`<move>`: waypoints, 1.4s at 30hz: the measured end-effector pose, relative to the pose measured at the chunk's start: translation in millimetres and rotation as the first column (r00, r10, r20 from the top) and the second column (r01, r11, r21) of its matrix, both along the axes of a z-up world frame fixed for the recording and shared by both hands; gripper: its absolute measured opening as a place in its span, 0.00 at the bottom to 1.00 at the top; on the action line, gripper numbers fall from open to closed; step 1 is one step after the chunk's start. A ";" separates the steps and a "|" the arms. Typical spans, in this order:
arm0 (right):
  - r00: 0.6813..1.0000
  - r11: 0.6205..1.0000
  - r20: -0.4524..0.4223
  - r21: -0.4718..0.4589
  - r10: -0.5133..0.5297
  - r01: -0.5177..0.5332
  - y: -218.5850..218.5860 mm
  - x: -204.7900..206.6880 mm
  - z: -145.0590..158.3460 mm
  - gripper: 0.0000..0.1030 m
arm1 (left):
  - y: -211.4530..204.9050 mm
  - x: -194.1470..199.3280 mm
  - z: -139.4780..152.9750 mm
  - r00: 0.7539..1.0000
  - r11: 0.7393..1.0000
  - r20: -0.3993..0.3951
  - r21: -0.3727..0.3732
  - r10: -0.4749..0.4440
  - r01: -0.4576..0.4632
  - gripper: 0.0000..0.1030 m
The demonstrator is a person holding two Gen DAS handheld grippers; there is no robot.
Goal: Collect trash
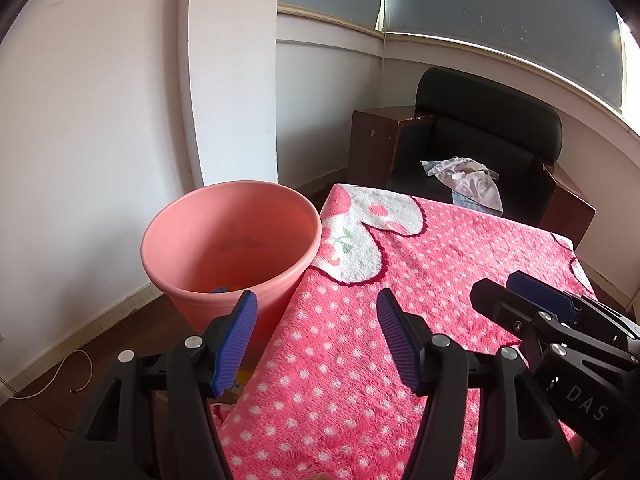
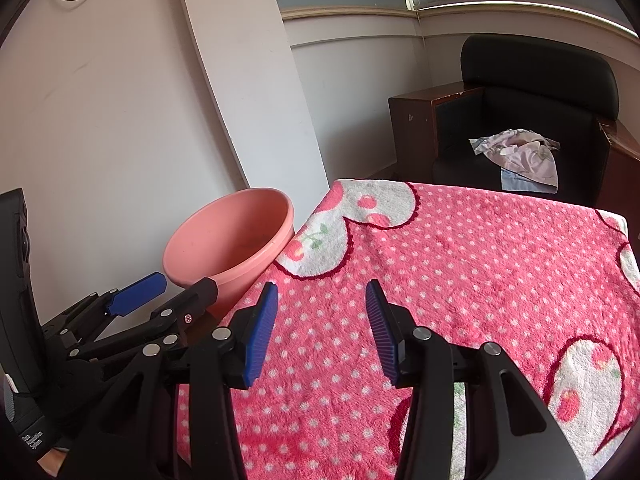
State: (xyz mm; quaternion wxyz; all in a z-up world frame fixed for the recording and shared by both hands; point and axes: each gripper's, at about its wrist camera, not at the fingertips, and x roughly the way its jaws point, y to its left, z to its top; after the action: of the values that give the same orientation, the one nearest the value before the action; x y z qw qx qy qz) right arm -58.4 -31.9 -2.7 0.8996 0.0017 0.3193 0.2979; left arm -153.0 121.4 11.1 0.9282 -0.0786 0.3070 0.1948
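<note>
One pink bucket [image 1: 230, 240] stands beside one pink dotted blanket [image 1: 400, 320]. Two grippers, left gripper [image 1: 316, 312] and right gripper [image 2: 322, 304], both spread wide, hold nothing.

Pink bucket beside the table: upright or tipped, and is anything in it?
Upright: the pink bucket stands on the floor with its mouth facing up. A bit of blue and orange shows at its bottom; what it is, cannot tell.
</note>
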 end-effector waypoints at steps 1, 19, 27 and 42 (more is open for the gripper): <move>1.000 1.000 0.000 0.000 0.001 -0.001 0.2 0.0 0.1 0.45 | -0.3 0.0 -0.1 1.000 1.000 0.000 0.000 -0.001 0.001 0.60; 1.000 1.000 -0.005 0.003 -0.006 0.006 -4.5 -0.4 -4.3 0.45 | -2.8 -0.7 -3.3 1.000 1.000 -0.001 0.000 -0.004 0.004 0.60; 1.000 1.000 -0.007 0.003 -0.008 0.008 -5.4 -1.0 -5.5 0.45 | -3.8 -1.0 -5.4 1.000 1.000 -0.004 0.002 -0.007 0.007 0.60; 1.000 1.000 -0.009 0.001 -0.009 0.009 -5.8 -1.5 -6.9 0.45 | -2.9 -1.3 -9.2 1.000 1.000 -0.009 -0.003 -0.012 0.012 0.60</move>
State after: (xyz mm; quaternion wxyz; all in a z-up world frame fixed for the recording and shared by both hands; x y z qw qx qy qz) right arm -60.0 -37.7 -9.5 0.8994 0.0049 0.3233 0.2940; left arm -154.2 118.5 1.9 0.9279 -0.0773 0.3120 0.1889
